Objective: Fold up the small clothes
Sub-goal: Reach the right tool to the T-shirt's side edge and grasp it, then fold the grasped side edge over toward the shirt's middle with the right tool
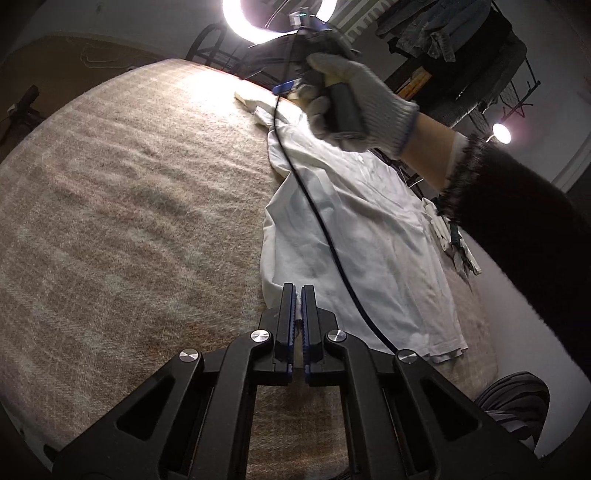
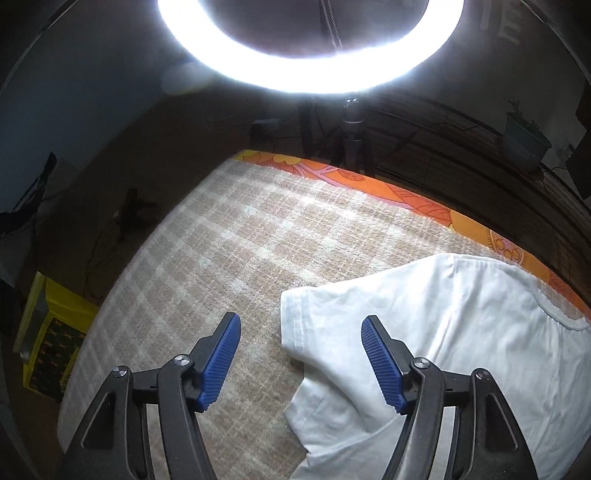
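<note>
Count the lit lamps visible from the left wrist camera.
2. A large bright white ring light stands beyond the far edge of the bed; a small round lamp glows at right. Others may be hidden.

White T-shirt [image 1: 369,229] spread mostly flat on checked beige blanket [image 2: 229,236], lightly creased. Short sleeve [image 2: 317,317] extended sideways, hem stitched. Neckline [image 2: 561,314] near blanket's far edge. One hem corner pinched, slightly bunched.
</note>
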The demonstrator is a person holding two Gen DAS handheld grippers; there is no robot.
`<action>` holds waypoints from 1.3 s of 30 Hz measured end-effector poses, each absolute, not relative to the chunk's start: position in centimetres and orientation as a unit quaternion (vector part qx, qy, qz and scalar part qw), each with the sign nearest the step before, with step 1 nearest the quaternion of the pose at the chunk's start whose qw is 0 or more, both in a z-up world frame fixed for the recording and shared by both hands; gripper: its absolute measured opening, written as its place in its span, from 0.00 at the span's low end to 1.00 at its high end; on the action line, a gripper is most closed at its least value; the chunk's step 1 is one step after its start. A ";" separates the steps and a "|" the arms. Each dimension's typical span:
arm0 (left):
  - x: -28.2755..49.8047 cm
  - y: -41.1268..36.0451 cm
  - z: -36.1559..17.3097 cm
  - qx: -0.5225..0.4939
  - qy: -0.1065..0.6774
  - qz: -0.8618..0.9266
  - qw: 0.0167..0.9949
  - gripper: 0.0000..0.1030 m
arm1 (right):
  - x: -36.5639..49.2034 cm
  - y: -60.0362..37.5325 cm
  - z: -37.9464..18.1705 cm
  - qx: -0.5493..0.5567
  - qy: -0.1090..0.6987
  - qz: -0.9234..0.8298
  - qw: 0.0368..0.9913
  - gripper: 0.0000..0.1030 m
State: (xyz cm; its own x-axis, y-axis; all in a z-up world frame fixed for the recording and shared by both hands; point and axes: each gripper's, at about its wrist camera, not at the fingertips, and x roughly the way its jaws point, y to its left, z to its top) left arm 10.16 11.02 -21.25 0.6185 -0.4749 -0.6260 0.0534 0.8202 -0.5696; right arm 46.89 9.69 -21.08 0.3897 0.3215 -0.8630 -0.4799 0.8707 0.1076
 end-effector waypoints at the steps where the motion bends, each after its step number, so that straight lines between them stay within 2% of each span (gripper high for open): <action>1: 10.2 11.1 -21.2 -0.257 0.408 -0.153 0.862 0.00 | 47.1 10.3 -21.5 -0.087 0.498 0.241 0.828 0.67; 5: 10.4 11.0 -21.2 -0.256 0.409 -0.153 0.863 0.00 | 48.1 12.4 -23.1 -0.135 0.502 0.225 0.824 0.63; 8: 10.5 11.2 -21.3 -0.257 0.407 -0.153 0.863 0.00 | 48.7 12.5 -24.0 -0.154 0.507 0.214 0.821 0.54; 10: 10.1 11.3 -21.3 -0.255 0.407 -0.154 0.864 0.00 | 49.0 12.4 -24.5 -0.159 0.510 0.214 0.818 0.38; 12: 10.0 11.0 -21.3 -0.249 0.407 -0.154 0.865 0.00 | 48.9 12.3 -24.9 -0.172 0.509 0.210 0.817 0.30; 13: 10.0 10.8 -21.3 -0.245 0.408 -0.154 0.866 0.00 | 48.8 12.2 -24.9 -0.176 0.503 0.213 0.819 0.20; 15: 9.9 10.6 -21.2 -0.236 0.408 -0.151 0.869 0.00 | 48.8 11.9 -24.8 -0.184 0.496 0.209 0.822 0.07; 17: 9.6 10.5 -21.2 -0.227 0.408 -0.146 0.872 0.00 | 49.0 11.2 -24.3 -0.167 0.496 0.209 0.826 0.03; 21: 8.8 10.4 -21.0 -0.197 0.404 -0.118 0.886 0.00 | 50.0 8.5 -22.4 -0.105 0.486 0.210 0.842 0.02; 23: 8.8 10.2 -21.0 -0.182 0.410 -0.097 0.888 0.07 | 50.4 7.9 -22.0 -0.088 0.487 0.212 0.842 0.02; 24: 8.9 10.1 -21.1 -0.177 0.414 -0.092 0.888 0.26 | 50.5 7.6 -21.8 -0.087 0.485 0.212 0.844 0.02; 25: 9.1 10.1 -21.4 -0.176 0.419 -0.090 0.886 0.57 | 50.6 7.3 -21.6 -0.088 0.483 0.213 0.845 0.02; 26: 9.4 10.1 -21.7 -0.180 0.424 -0.088 0.883 0.63 | 50.7 7.1 -21.4 -0.088 0.482 0.214 0.845 0.02; 27: 9.7 10.2 -22.1 -0.186 0.429 -0.087 0.880 0.65 | 50.5 6.6 -21.4 -0.085 0.481 0.217 0.845 0.02; 28: 9.9 10.2 -22.5 -0.188 0.436 -0.088 0.876 0.63 | 50.4 6.8 -21.4 -0.082 0.481 0.218 0.845 0.02; 29: 10.2 10.3 -22.9 -0.191 0.444 -0.087 0.871 0.55 | 50.5 6.6 -21.2 -0.078 0.481 0.221 0.845 0.02; 30: 10.6 10.3 -23.4 -0.193 0.456 -0.085 0.865 0.23 | 50.4 6.3 -21.0 -0.076 0.480 0.223 0.845 0.02; 31: 11.1 10.3 -24.2 -0.199 0.472 -0.089 0.854 0.00 | 50.4 6.4 -21.0 -0.075 0.479 0.226 0.845 0.02; 35: 11.1 10.9 -24.4 -0.216 0.455 -0.105 0.857 0.00 | 50.5 6.9 -21.0 -0.069 0.476 0.236 0.845 0.02; 39: 9.9 10.4 -22.1 -0.192 0.426 -0.116 0.877 0.00 | 50.6 5.5 -20.3 -0.050 0.470 0.256 0.843 0.02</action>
State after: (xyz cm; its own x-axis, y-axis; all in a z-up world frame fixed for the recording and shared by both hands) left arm 9.95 10.35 -22.13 0.6106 -0.3671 -0.7017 0.0409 0.8995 -0.4350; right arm 50.64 5.52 -20.29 0.4273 0.3848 -0.8181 -0.4781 0.8642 0.1568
